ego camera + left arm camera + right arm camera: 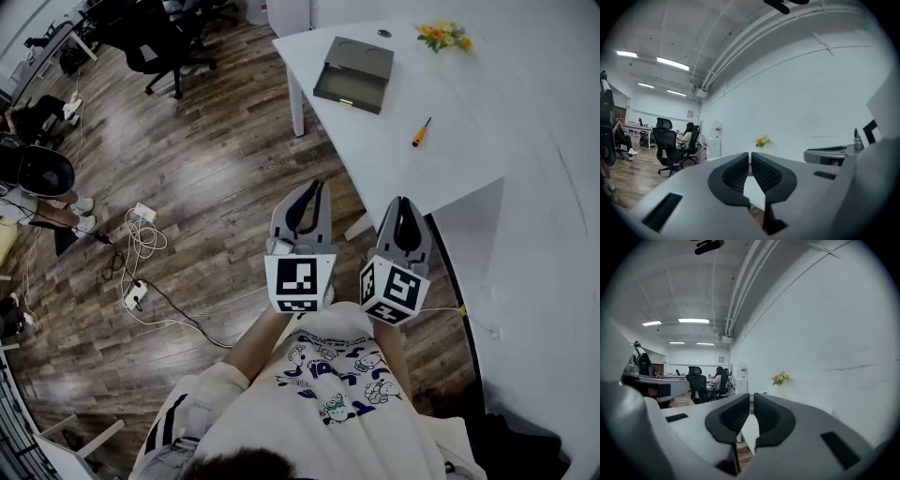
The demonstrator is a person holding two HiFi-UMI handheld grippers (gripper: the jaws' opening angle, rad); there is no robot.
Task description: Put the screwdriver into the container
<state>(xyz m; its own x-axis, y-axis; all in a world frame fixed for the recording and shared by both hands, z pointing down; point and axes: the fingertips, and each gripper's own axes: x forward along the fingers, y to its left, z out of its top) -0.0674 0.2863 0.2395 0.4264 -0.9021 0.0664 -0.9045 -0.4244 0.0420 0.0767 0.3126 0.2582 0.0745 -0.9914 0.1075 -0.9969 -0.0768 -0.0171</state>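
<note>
The screwdriver (421, 133), orange-handled with a dark shaft, lies on the white table (487, 122) to the right of the container. That container (353, 73) is a low grey open box at the table's far left corner. Both grippers hover side by side in front of the person, short of the table's near edge. My left gripper (316, 189) (750, 157) is shut and holds nothing. My right gripper (403, 202) (751, 399) is also shut and holds nothing. Neither gripper view shows the screwdriver or the container.
Orange flowers (443, 36) (762, 140) (780, 378) stand at the table's back by the white wall. Black office chairs (155, 42) are at the far left. Cables and a power strip (136, 292) lie on the wood floor. A table leg (296, 105) stands under the container's corner.
</note>
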